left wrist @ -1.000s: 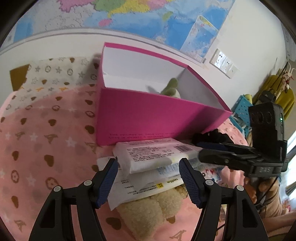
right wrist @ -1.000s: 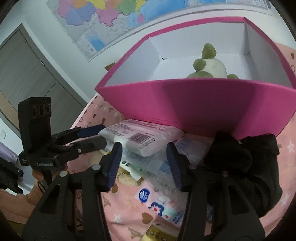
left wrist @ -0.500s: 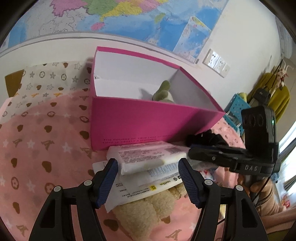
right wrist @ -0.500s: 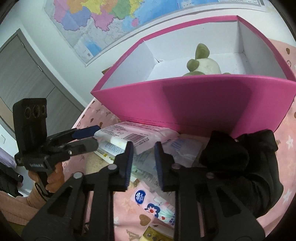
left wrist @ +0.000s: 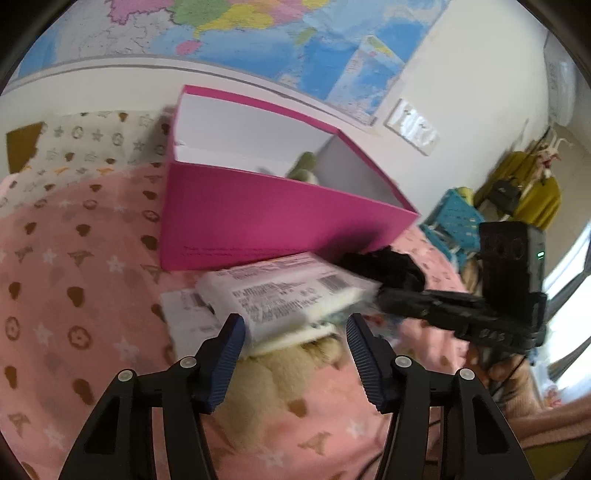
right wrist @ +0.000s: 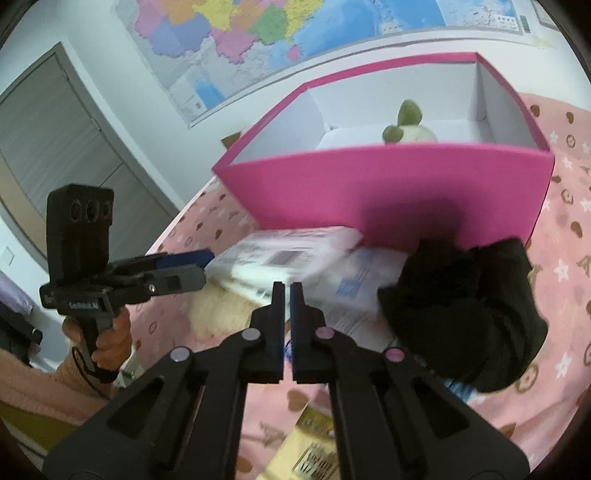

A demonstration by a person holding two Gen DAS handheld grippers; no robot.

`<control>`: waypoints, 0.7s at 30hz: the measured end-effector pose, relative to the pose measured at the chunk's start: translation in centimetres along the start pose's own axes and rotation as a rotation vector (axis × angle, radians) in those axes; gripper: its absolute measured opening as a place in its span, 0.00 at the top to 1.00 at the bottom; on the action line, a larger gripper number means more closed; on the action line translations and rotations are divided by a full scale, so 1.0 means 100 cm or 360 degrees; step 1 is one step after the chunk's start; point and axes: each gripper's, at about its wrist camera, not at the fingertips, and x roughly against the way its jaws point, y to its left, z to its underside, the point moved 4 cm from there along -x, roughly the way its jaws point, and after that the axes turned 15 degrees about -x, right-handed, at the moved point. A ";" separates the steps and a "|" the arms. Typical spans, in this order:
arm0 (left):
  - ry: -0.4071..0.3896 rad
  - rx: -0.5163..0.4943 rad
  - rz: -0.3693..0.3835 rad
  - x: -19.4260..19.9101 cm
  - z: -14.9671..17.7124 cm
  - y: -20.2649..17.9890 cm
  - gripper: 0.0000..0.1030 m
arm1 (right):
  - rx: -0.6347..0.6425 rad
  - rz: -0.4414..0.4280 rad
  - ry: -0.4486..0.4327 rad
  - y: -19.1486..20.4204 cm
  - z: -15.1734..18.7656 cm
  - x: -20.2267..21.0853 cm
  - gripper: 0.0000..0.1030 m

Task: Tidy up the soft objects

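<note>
A person works over a pink patterned bedspread (left wrist: 55, 295) with a handheld gripper in each hand, sorting soft things beside an open magenta box (right wrist: 388, 192). The box stands against the wall under a large map (right wrist: 258, 33), and a small white plush with green ears (right wrist: 406, 125) already sits inside it, near the far corner.

Just in front of the box lies a loose stack of white tissue packs (left wrist: 288, 291), the top one tilted with its barcode up. A beige plush toy (left wrist: 280, 373) lies under the near edge of the stack, and a black soft item (right wrist: 465, 310) rests against the box's front wall at the stack's right end.

The left gripper (left wrist: 295, 347) points down at the near edge of the stack; its blue-padded fingers have just been closing but stand apart, with the pack's edge and the beige plush between them and no pad clearly pressing on either.

The right gripper (right wrist: 287, 295) hovers over the packs from the other side; its fingers have just closed and now stand together, with only a thin slit between the pads and nothing seen held in them. A hand (right wrist: 107, 339) in a peach sleeve grips the left tool's handle at the bed's edge.
</note>
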 end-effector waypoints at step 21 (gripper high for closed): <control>0.0204 0.0041 0.0048 -0.039 -0.017 0.030 0.34 | -0.0245 0.0051 0.0101 -0.031 -0.040 -0.042 0.51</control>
